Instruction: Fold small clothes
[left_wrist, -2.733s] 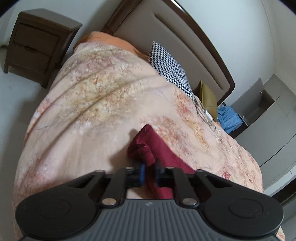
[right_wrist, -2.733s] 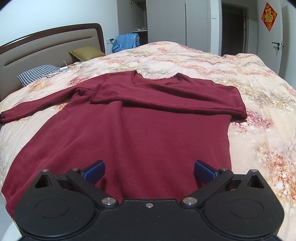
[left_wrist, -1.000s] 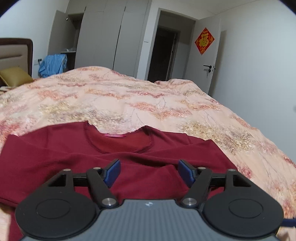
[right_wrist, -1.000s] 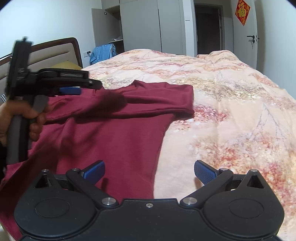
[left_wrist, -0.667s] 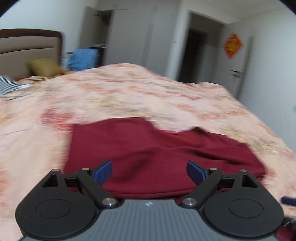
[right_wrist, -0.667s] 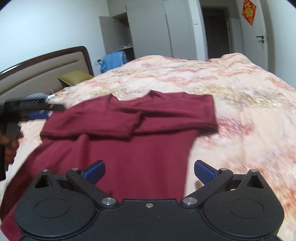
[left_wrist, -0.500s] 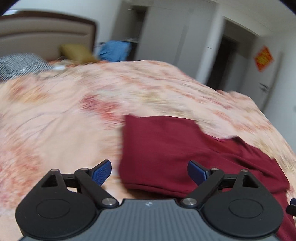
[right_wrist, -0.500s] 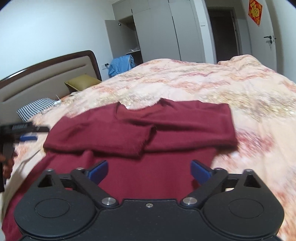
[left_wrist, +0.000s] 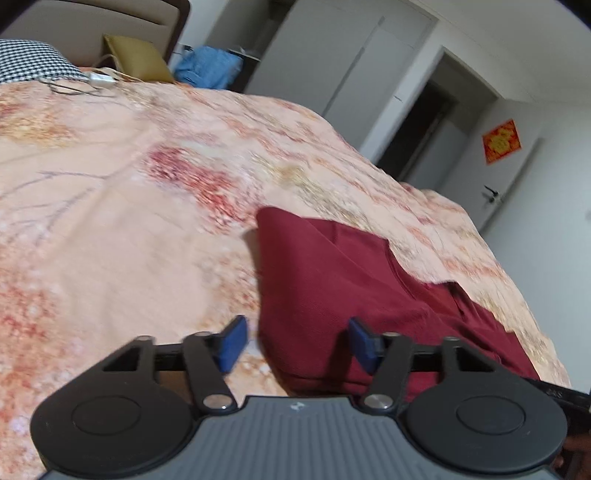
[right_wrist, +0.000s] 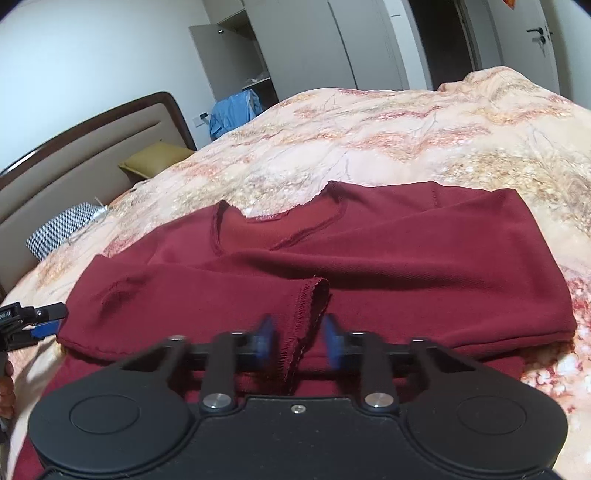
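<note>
Jaws narrowed, sleeve cuff (right_wrist: 312, 306) between, pillows beyond

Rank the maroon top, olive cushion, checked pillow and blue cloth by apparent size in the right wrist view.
1. maroon top, by far
2. checked pillow
3. olive cushion and blue cloth: look alike; both lie farther back, so unranked.

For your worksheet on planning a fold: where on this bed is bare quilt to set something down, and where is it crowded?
Bare quilt lies between the maroon sweater and the houndstooth pillow, and beyond the neckline toward the door. It is crowded at the folded sleeve cuff, with the right gripper around it and the left gripper at the side fold.
</note>
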